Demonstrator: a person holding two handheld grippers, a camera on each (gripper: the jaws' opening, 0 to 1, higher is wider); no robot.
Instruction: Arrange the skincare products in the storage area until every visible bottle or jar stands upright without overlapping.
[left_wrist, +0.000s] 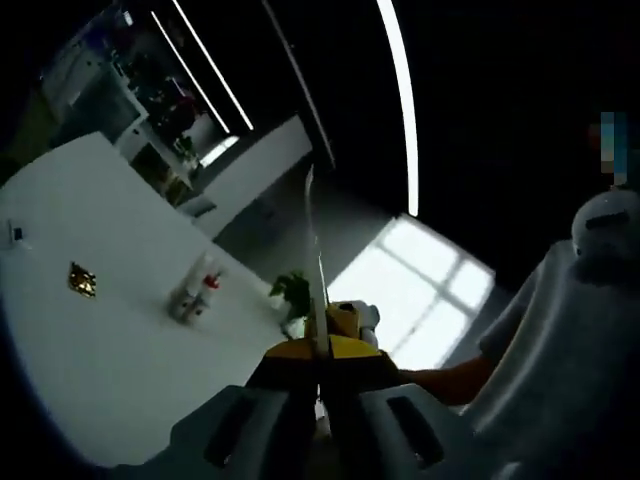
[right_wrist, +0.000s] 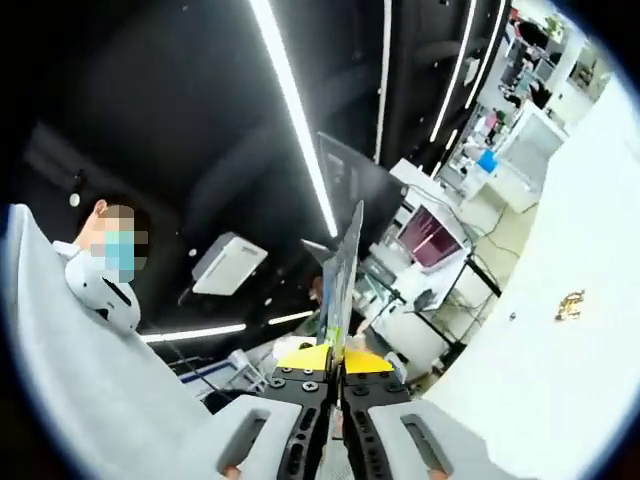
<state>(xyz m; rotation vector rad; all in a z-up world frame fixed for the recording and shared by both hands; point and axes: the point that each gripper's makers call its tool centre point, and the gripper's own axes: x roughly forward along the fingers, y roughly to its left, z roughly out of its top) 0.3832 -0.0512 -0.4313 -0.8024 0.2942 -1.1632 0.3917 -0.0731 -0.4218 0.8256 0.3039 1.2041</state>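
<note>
Skincare bottles (left_wrist: 196, 290): small cluster, white with red caps, on white desk (left_wrist: 90, 360), well apart from both grippers. Gold item (left_wrist: 81, 280): on the desk near the cluster. Left gripper (left_wrist: 318, 335): jaws together, raised. Right gripper (right_wrist: 340, 340): jaws together, raised. Person in white (right_wrist: 70, 350): alongside.

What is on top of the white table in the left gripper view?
On the table stands a small cluster of white bottles, one with a red cap, and apart from them a small gold item. The closed left tongs hide the table's near edge.
</note>
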